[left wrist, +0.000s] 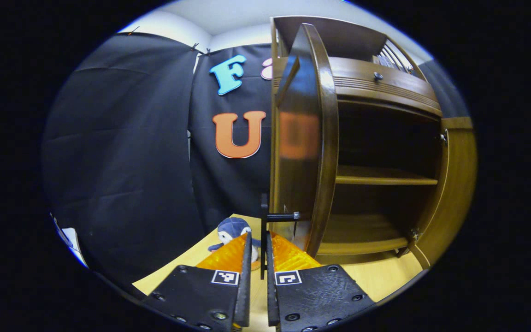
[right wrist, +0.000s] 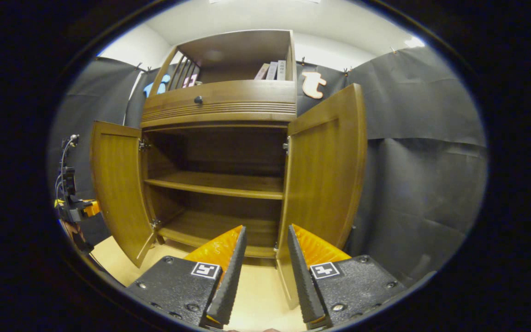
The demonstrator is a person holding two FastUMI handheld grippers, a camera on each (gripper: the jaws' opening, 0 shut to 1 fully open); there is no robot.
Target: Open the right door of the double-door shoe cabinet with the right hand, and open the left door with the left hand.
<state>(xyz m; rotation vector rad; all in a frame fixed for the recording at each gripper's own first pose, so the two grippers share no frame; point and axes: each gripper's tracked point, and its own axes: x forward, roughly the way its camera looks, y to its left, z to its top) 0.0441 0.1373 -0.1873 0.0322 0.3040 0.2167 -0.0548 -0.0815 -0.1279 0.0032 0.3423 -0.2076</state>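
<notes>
Both doors open. Left gripper [left wrist: 256,258] pinches left door [left wrist: 309,138] handle [left wrist: 263,230] (thin bar, rigid). Right gripper [right wrist: 264,258] fingers spread, near right door [right wrist: 325,170]; stiff wood, hinged, swings easily.

left gripper [left wrist: 257,240] seemingly clamping handle [left wrist: 262,235] — left door [left wrist: 304,138] open

Shoe cabinet [right wrist: 221,103]: left door [right wrist: 118,189] and right door [right wrist: 325,175] swung outward, shelf [right wrist: 215,184] inside between them.
</notes>
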